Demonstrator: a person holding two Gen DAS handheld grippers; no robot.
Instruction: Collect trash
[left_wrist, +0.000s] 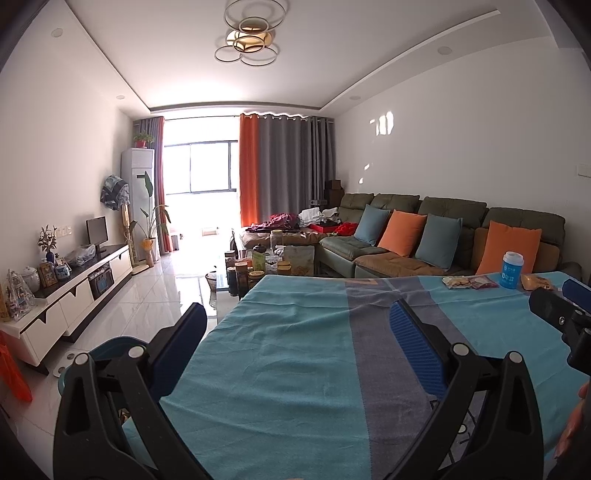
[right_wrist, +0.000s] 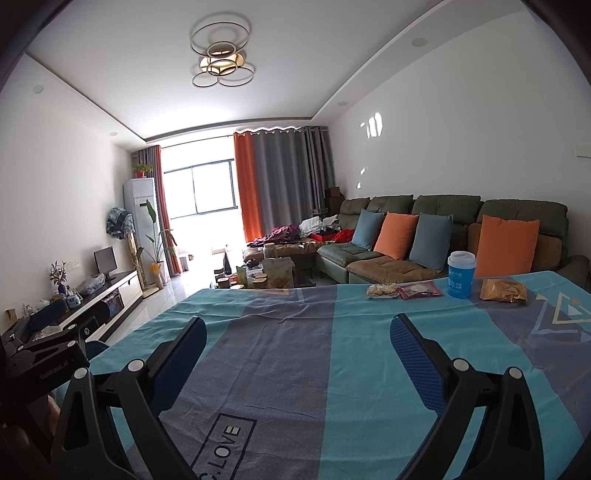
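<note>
Cup (right_wrist: 461, 275): print on its blue sleeve too small to read.
Three snack wrappers (right_wrist: 404, 290): labels illegible.
Tablecloth (right_wrist: 295, 350): lettering in a box cut off at the bottom edge of the right wrist view.
Hand (left_wrist: 576, 424): only a sliver at the right edge.
Coffee table jars (left_wrist: 251, 273): contents indistinct.

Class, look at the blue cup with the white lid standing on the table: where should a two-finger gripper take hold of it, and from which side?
Probably the blue cup is best gripped across its blue wall, below the white lid. It stands upright on the tablecloth, so come in level from the near side with the open right gripper, its fingers passing between the red packet and the orange packet.
</note>
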